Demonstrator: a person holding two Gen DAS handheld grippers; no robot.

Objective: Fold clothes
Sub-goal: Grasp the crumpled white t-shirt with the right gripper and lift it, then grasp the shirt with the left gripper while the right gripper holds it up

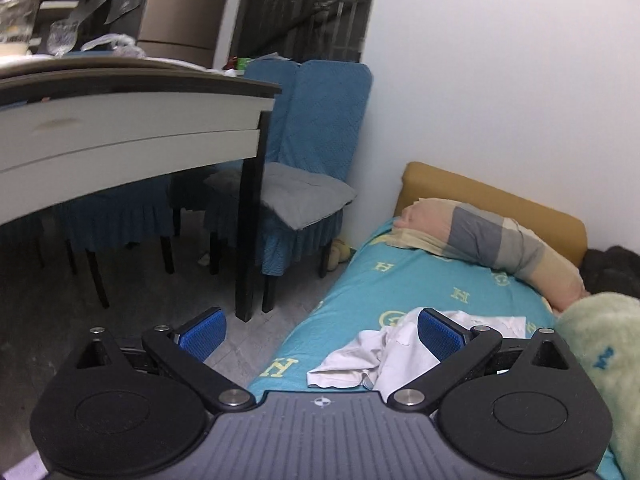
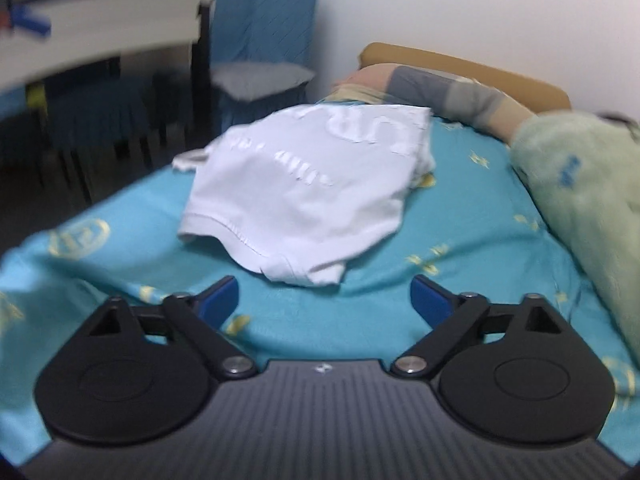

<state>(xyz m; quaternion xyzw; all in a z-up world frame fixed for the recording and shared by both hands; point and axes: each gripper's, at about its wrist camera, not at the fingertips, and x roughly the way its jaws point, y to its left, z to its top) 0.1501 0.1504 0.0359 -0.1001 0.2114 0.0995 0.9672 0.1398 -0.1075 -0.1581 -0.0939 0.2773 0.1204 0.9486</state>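
Note:
A white T-shirt (image 2: 308,188) lies crumpled on the turquoise bed sheet (image 2: 460,216), its hem toward me. It also shows in the left wrist view (image 1: 372,356), bunched near the bed's left edge. My right gripper (image 2: 324,300) is open and empty, hovering just short of the shirt's hem. My left gripper (image 1: 322,336) is open and empty, held over the bed's left edge, with its right fingertip (image 1: 438,336) in front of the shirt.
A pillow (image 1: 492,240) lies at the headboard (image 1: 500,200). A pale green blanket (image 2: 588,200) lies along the bed's right side. A table (image 1: 132,128) and blue-covered chairs (image 1: 312,168) stand left of the bed on a grey floor (image 1: 132,312).

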